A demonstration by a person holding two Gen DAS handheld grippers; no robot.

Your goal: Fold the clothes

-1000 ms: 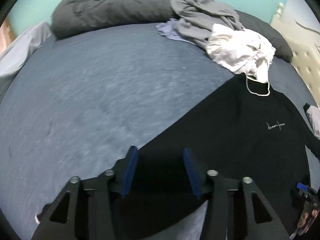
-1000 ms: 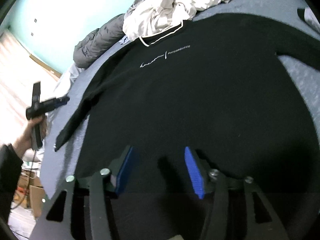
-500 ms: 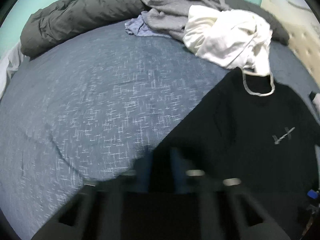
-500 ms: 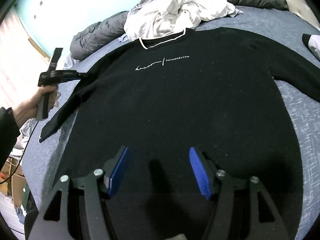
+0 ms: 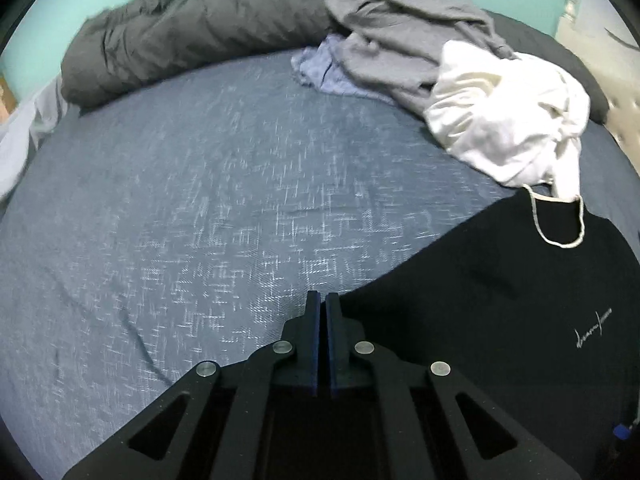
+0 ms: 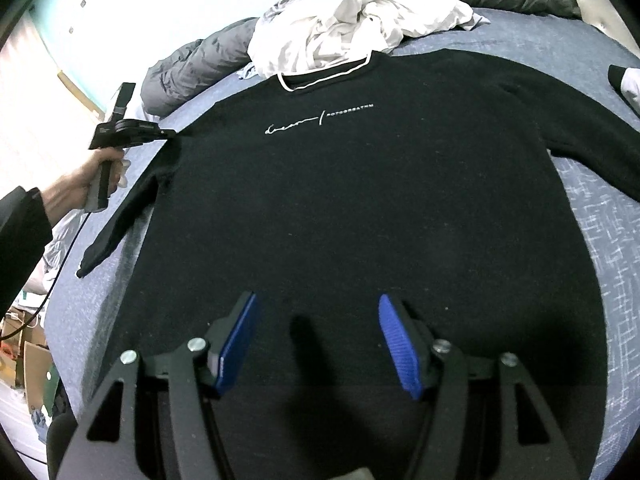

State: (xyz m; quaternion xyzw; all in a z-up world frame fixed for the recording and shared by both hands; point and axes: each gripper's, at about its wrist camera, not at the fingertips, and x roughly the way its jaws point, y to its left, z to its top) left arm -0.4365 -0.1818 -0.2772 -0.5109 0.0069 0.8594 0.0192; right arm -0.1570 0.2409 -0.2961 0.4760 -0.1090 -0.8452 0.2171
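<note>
Sweater [image 6: 360,208], black knit, long-sleeved, one item. Handling, as judged: soft, limp and light, with no stiffness of its own; it will drape and sag from any pinch point and may drag along the bedcover [image 5: 200,208] when lifted. Best taken by thin edges such as the shoulder seam, the cuff or the hem corner, where the pads can bite a single fold. Not fragile and not slippery.

Appearance: plain black body, pale trim round the collar [image 6: 324,76], a thin white script line with small capitals across the chest [image 6: 320,120]. Front faces up, collar towards the far side of the bed, hem nearest the right wrist camera.

Location: spread flat on the blue-grey bedcover; both sleeves run outward, one sleeve [image 6: 120,224] trailing towards the bed edge. Collar lies just beside a white garment [image 5: 508,120], part of a pile with a grey garment [image 5: 404,40]; a dark duvet [image 5: 180,44] is bunched along the far side.

Left gripper [image 5: 322,304]: fingers together with only a sliver between the pads, at the sweater's shoulder edge. Cloth seems to be pinched there, though the pads hide the contact. A hand [image 6: 92,176] holds this gripper in the right wrist view.

Right gripper [image 6: 316,340]: fingers wide apart above the lower body, nothing between them.
</note>
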